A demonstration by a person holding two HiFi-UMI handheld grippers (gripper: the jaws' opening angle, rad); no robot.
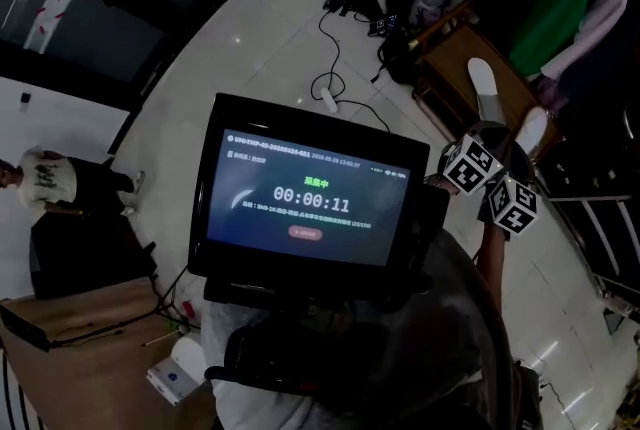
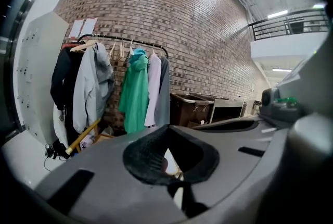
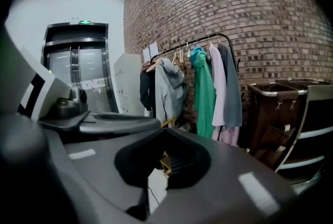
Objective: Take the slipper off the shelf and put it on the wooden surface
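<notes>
Two white slippers [image 1: 483, 83] [image 1: 530, 130] lie on a low brown wooden stand [image 1: 447, 68] at the upper right of the head view. Just below them two marker cubes [image 1: 470, 165] [image 1: 513, 205] show where my grippers are; their jaws are hidden there. In the left gripper view my left gripper [image 2: 167, 129] is shut with nothing held. In the right gripper view my right gripper [image 3: 165, 131] is shut and empty too. Both point at a clothes rack [image 2: 125, 40]; neither touches a slipper.
A screen with a running timer [image 1: 310, 198] fills the middle of the head view and hides the floor beneath. Cables and a power strip [image 1: 328, 98] lie on the white floor. A brown bin [image 3: 273, 108] stands right of the rack. A brick wall [image 2: 197, 20] is behind.
</notes>
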